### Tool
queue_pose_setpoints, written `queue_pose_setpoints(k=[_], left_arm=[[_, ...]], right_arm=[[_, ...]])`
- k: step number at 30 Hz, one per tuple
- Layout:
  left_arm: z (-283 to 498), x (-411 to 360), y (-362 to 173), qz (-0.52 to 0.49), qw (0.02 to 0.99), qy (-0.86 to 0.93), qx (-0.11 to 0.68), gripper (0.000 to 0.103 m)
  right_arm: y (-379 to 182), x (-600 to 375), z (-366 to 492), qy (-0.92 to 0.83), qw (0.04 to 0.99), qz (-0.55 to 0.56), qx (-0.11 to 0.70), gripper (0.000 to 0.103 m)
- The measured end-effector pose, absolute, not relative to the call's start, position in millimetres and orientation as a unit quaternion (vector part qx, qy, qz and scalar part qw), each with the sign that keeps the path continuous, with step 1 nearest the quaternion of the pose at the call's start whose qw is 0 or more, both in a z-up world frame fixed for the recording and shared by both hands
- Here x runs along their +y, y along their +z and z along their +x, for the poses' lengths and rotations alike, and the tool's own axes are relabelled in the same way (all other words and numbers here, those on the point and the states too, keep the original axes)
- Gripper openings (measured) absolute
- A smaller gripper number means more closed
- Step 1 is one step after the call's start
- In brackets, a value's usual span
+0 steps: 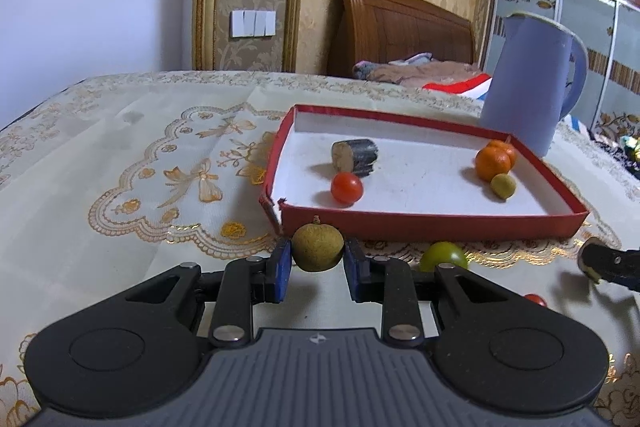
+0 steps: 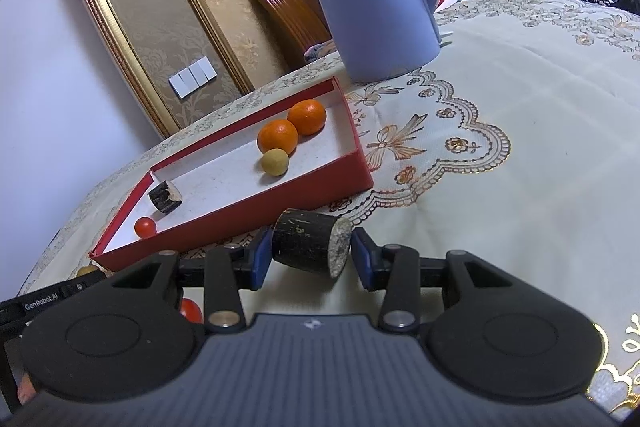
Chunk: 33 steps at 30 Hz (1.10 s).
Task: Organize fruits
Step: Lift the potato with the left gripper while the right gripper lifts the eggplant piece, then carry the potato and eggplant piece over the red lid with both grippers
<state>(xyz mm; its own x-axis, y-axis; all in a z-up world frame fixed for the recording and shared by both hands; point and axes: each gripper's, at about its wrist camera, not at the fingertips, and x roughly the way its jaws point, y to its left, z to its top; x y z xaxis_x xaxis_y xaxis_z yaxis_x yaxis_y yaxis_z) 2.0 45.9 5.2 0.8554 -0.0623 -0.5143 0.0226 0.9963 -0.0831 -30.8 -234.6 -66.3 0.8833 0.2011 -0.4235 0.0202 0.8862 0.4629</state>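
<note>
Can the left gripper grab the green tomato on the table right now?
Probably not yet. The left gripper already has a brownish longan between its jaws, so they are full. The green tomato lies on the tablecloth just to its right, in front of the red tray, with nothing covering it.

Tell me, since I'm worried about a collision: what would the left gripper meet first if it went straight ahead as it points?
Probably the near wall of the red box, just beyond the brown fruit held between the left gripper fingers, though depth is unclear.
</note>
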Motion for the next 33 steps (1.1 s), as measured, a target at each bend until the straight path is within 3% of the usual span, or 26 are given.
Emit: queue_pose_setpoints(k=[12,33], left_arm=[[0,38,7,-0.022,0.965,-0.014,0.263,0.027],[46,9,25,0.003,0.965,0.019,0.263,0.027]], right_arm=[[-64,-232,-33,0.049,0.945,0.227,0.232,0.040],[-15,-210,10,0.031,0.976,0.083,0.199,0.040]])
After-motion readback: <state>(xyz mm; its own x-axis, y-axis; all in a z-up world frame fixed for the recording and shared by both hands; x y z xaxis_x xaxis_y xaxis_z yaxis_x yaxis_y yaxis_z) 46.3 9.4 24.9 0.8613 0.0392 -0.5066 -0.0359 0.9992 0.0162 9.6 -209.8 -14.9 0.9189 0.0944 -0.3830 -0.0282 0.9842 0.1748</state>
